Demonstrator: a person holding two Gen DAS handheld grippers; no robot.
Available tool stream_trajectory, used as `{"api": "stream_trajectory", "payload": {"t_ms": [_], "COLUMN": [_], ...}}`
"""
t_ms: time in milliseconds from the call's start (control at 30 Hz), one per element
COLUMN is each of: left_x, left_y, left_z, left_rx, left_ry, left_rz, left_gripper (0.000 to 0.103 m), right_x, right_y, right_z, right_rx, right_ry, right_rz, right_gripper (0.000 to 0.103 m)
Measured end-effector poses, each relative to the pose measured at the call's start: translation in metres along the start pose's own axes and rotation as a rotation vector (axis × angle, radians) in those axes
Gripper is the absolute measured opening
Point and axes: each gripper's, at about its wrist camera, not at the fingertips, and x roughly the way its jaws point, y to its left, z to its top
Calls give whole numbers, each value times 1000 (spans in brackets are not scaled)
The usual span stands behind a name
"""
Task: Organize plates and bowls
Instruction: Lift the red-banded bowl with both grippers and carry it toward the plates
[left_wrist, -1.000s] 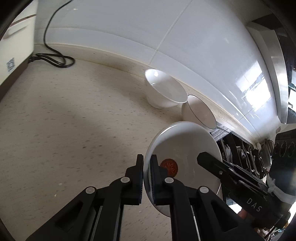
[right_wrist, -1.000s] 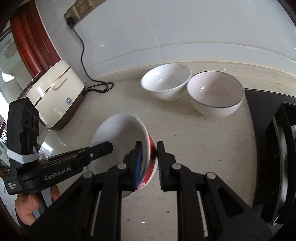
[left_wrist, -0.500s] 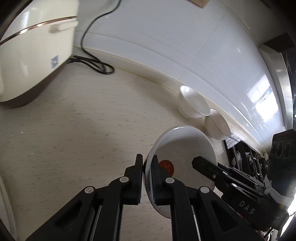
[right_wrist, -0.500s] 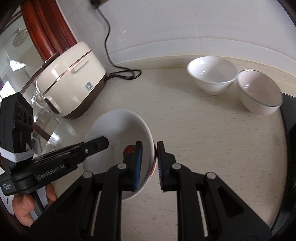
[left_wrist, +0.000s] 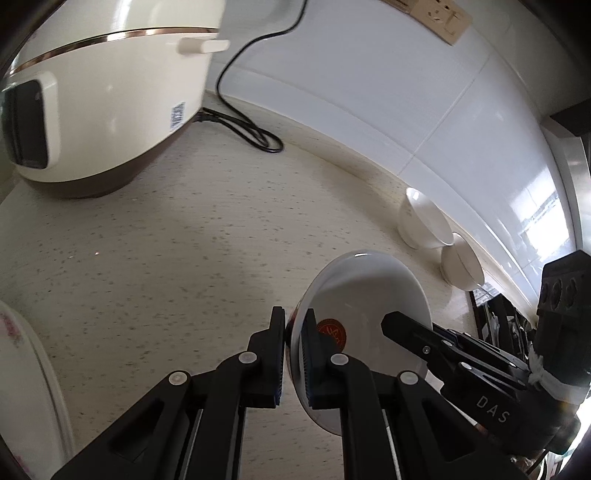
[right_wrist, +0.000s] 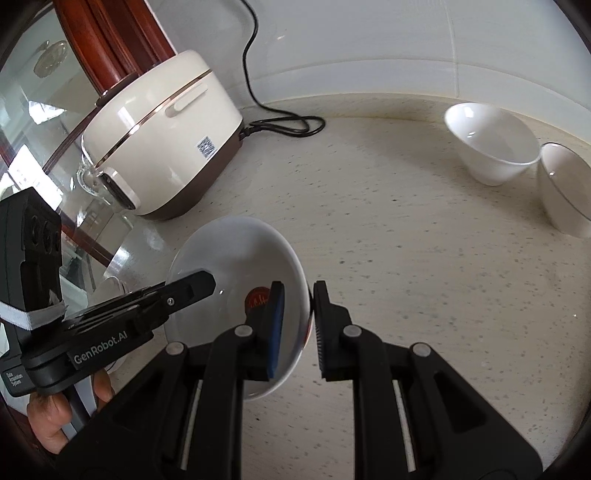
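rice cooker (right_wrist: 162, 140) left on counter (right_wrist: 406, 277), two bowls (right_wrist: 491, 147) right

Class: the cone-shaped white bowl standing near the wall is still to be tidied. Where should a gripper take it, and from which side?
Grip the rim of the cone bowl on its open left side, one finger inside and one outside. It stands upright with a thin, flared wall, and the second bowl crowds its right side, so come from above on the left.

Plate (left_wrist: 369, 295) now nearer rice cooker (left_wrist: 103, 103)
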Motion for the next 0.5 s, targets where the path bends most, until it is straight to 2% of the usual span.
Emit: {"api": "stream_trajectory", "payload": {"t_ms": [500], "left_x": [-7], "left_y": [33], "left_z": [4], "left_rx": [-62], "left_ry": [-8], "left_rz": [40], "left_gripper": [9], "right_x": [35], "right_y": [26], "right_z": [3], "right_rx": [-19], "right_ry": [54], "right_rz": [41], "right_gripper": [19]}}
